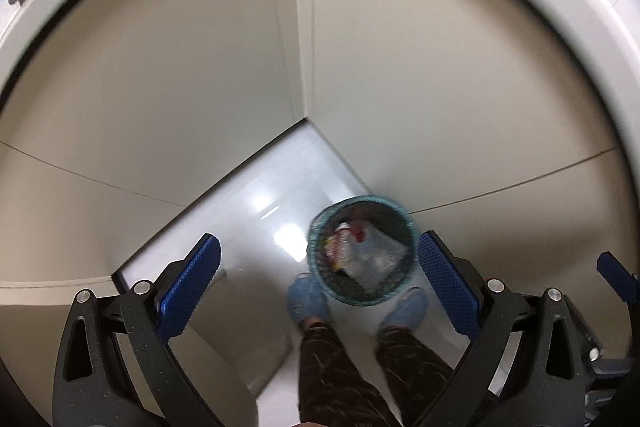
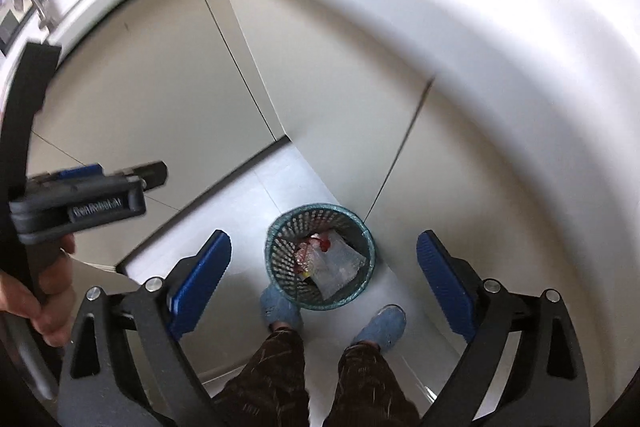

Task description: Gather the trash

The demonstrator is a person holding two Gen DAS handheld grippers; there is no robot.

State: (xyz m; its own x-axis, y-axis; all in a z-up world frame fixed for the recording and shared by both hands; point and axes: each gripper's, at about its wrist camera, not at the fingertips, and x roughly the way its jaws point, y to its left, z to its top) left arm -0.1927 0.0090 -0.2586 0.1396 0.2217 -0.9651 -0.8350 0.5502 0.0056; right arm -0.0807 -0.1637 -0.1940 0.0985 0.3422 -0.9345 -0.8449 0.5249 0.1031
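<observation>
While both grippers' fingers gape wide, one bin holds two wrappers.

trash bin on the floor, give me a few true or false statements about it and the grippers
1. The mesh bin stands upright on the floor. True.
2. The bin is empty. False: a clear plastic bag and red-and-white wrappers lie inside.
3. The right gripper holds a piece of trash. False: its jaws are wide apart with nothing between the pads.
4. The left gripper is open. True.
5. The bin sits on a countertop. False: it stands just ahead of the person's blue slippers, in a corner of beige cabinet panels.
</observation>
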